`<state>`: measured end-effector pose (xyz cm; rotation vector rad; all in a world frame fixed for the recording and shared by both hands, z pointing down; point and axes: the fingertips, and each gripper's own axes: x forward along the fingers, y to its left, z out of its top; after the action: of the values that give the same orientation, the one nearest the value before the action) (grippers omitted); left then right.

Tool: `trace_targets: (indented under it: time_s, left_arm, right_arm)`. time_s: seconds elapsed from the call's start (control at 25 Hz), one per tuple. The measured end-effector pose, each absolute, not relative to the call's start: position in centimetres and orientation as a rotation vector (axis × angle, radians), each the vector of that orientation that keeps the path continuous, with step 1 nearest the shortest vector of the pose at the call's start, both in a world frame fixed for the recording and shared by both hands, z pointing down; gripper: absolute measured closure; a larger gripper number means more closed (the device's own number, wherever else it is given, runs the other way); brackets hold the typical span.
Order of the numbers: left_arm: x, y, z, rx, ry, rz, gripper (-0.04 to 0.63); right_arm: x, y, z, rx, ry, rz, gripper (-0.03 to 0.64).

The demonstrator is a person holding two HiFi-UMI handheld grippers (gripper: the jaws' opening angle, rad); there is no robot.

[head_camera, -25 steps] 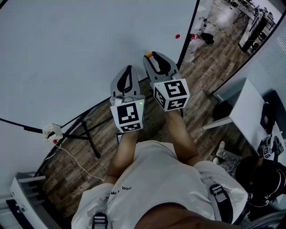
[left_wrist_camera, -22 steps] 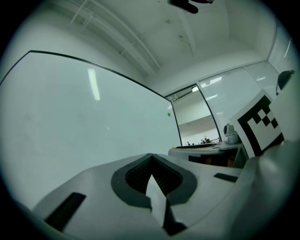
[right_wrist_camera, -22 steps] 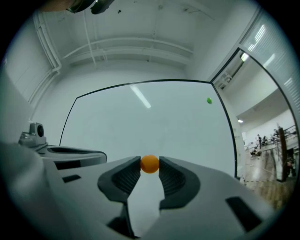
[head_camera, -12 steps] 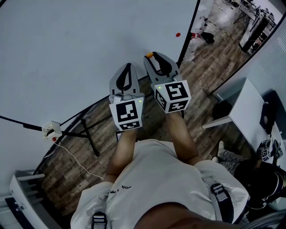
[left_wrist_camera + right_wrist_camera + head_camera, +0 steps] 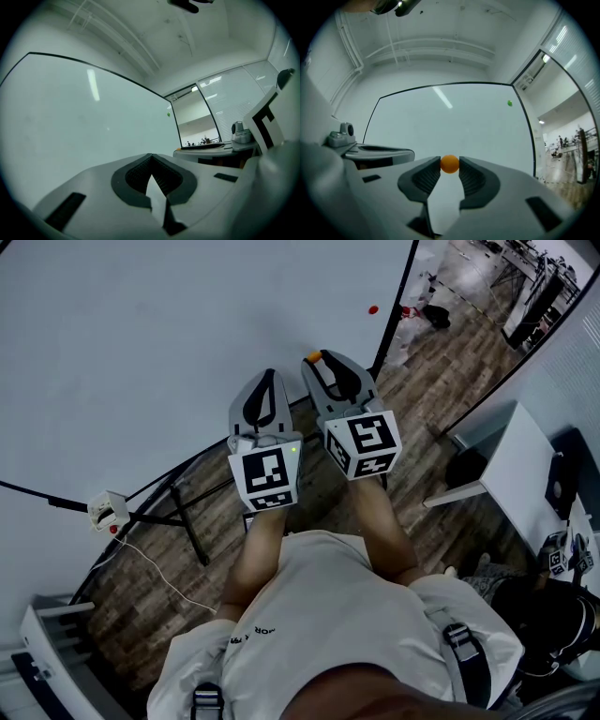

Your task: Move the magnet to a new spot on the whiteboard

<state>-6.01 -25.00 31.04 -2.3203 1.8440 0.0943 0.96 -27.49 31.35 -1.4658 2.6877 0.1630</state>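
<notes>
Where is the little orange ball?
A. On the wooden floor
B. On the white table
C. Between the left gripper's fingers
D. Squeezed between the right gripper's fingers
D: the right gripper view shows the orange magnet pinched at the tips of the fingers of the right gripper, while the left gripper is closed with nothing in it.

whiteboard [image 5: 141,334]: smooth, glossy | floor [image 5: 436,381]: wood | R tool [image 5: 322,359]: matt plastic | magnet [image 5: 450,164]: smooth

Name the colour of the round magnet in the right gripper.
Orange magnet, clearest in right gripper view.
</notes>
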Motion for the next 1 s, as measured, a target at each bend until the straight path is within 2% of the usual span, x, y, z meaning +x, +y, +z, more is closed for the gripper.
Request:
trace_targets:
  time_s: [1.0]
  left_arm:
    - [-6.1,-24.7,30.9,-2.309,1.845,0.087,0.594]
  right_arm:
    - [0.7,-26.3,31.4,-1.448,2.687,0.162,0.485]
